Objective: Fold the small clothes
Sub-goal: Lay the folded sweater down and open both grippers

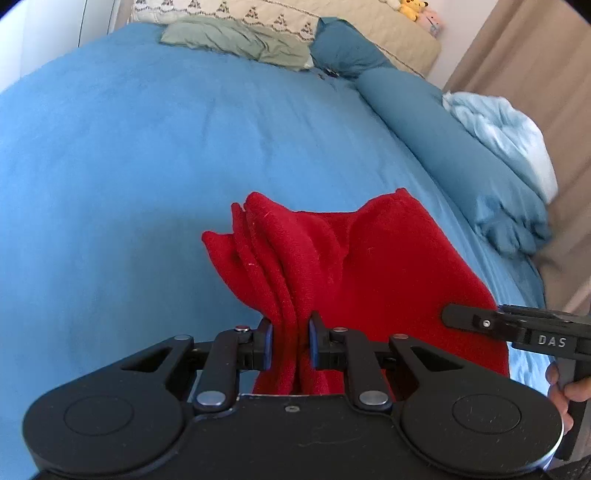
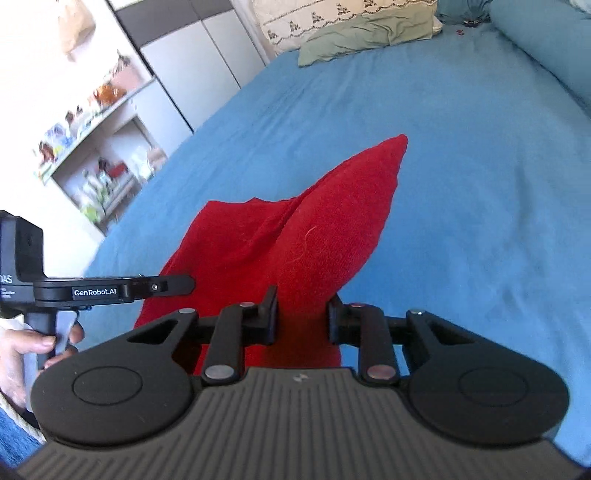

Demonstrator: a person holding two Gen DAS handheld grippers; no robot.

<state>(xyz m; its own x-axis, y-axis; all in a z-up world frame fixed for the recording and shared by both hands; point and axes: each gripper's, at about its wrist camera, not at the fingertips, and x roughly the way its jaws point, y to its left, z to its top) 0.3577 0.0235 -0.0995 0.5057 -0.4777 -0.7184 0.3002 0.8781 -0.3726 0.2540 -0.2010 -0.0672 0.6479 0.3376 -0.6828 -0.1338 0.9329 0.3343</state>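
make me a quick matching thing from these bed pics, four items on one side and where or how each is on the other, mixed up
Items
1. red cloth
2. green pillow
3. yellow plush toy
4. light blue blanket

Place or state
A. bunched at the bed's right edge, beside the curtain
B. far corner of the room, past the head of the bed
C. pinched by the left tool and the right tool
D. lying at the head of the bed

Pairs: 1-C, 2-D, 3-B, 4-A

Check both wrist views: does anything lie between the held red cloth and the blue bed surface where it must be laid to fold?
Nothing visible does. Both the left gripper and right gripper hold the red cloth above bare blue bedspread; the green pillow lies far off.
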